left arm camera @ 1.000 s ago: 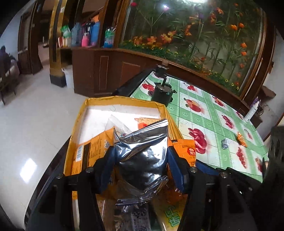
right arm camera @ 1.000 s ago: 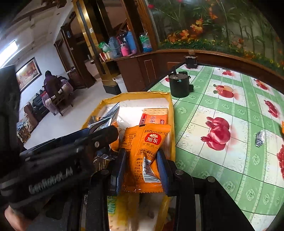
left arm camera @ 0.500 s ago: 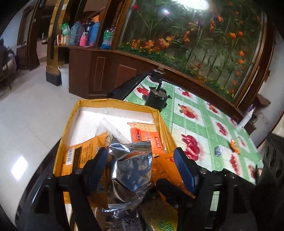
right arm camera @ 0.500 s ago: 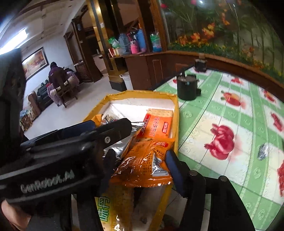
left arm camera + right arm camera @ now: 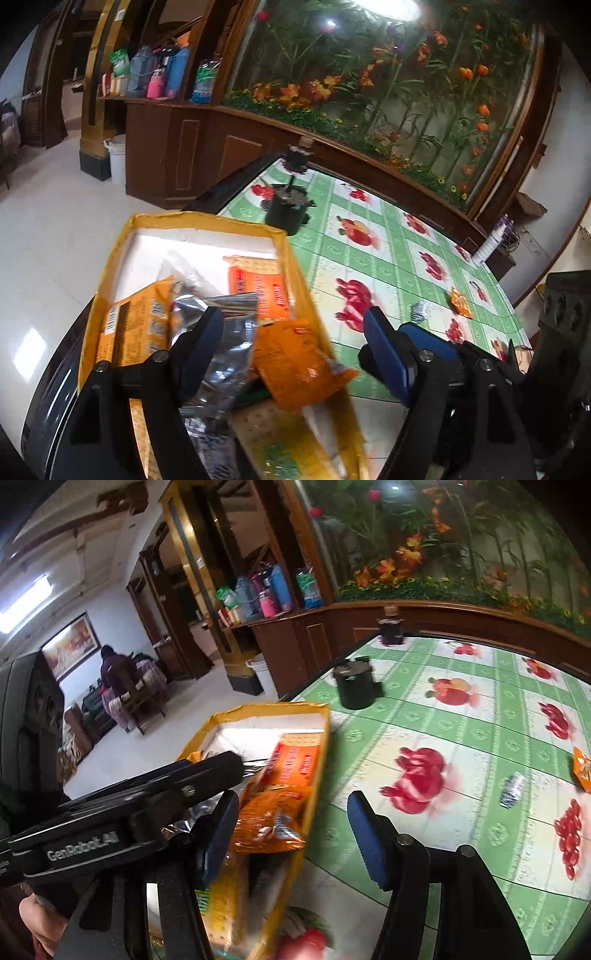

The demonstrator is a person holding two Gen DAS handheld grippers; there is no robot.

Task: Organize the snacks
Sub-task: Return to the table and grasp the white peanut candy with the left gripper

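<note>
1. Both grippers now stand released over the yellow box (image 5: 295,266), which sits at the corner of the tabletop (image 5: 388,258); a second ago each one pinched a snack packet above it, so two more snacks count as put away.
2. The left gripper (image 5: 291,332) has just been opening, and the silver foil packet (image 5: 225,332) it held lies loose in the box with its pads clear of it.
3. The right gripper (image 5: 291,823) has also just been opening; the orange packet (image 5: 269,819) it held has slumped against the box's near wall, free of both pads.
4. The task looks far from finished: a small orange sachet (image 5: 460,302) and a small silvery wrapped piece (image 5: 417,312) lie well apart from the box on the cloth, likely next to be collected.
5. The box is a shallow cardboard rectangle, yellow outside and on its rim, white and matte inside, now crowded with packets.
6. The tabletop wears a glossy green-and-white checked cover printed with red fruit.
7. The foil packet is crinkled and mirror-bright; the orange one is soft printed plastic, creased and puffy; a flat orange cracker pack (image 5: 258,284) lies behind them.
8. A dark cylindrical pot (image 5: 288,210) stands beyond the box.
</note>
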